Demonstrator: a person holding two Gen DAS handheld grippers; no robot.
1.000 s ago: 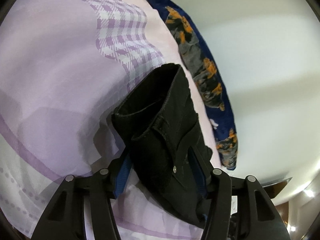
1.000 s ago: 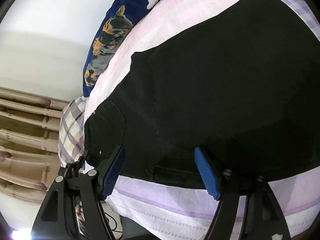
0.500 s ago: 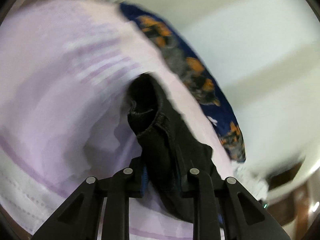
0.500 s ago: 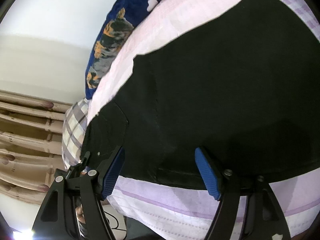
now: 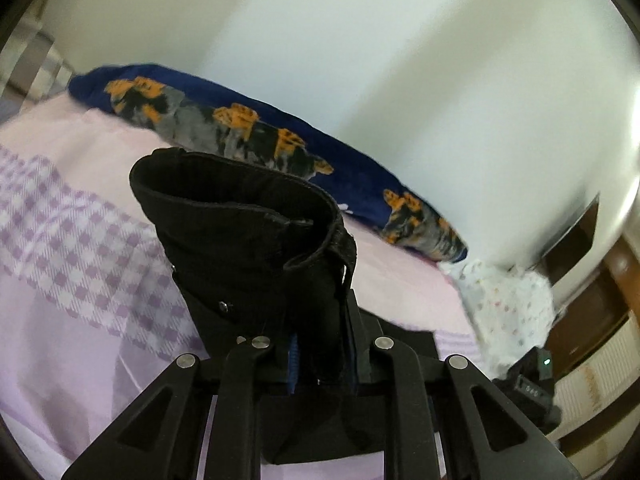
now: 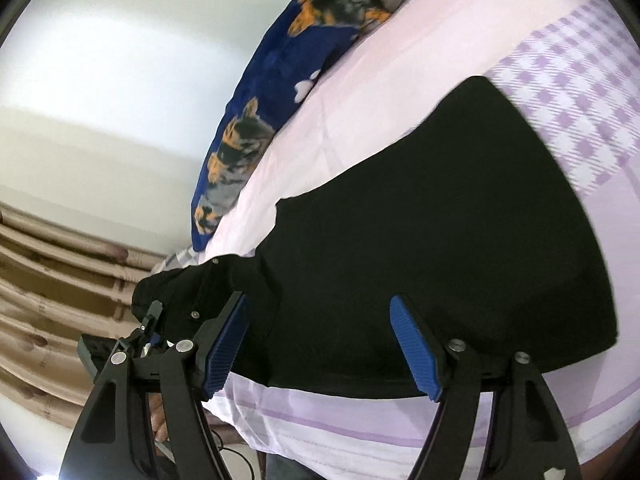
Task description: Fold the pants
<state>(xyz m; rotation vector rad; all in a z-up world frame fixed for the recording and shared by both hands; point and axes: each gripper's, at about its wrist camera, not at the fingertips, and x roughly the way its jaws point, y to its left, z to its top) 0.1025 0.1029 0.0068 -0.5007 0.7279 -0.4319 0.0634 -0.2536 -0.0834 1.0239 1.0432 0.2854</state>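
Note:
The black pants (image 6: 432, 240) lie spread on a pink and purple bed sheet (image 6: 400, 80). My left gripper (image 5: 320, 364) is shut on the waistband end of the pants (image 5: 248, 240), which stands lifted above the sheet with a button and a belt loop showing. My right gripper (image 6: 320, 344) is open, its blue pads (image 6: 416, 344) held just above the near edge of the pants, holding nothing. In the right wrist view the left gripper (image 6: 148, 332) shows at the far left, gripping the raised waist end.
A navy blanket with orange and grey dog prints (image 5: 280, 148) lies along the wall side of the bed. A white dotted cloth (image 5: 504, 300) sits at the bed's right end. Beige curtains (image 6: 52, 280) hang beyond the bed. A plaid pillow (image 5: 44, 64) is at the far left.
My left gripper has closed on the waistband and lifted and swung it, raising that end off the sheet. My right gripper stays open over the near edge of the pants.

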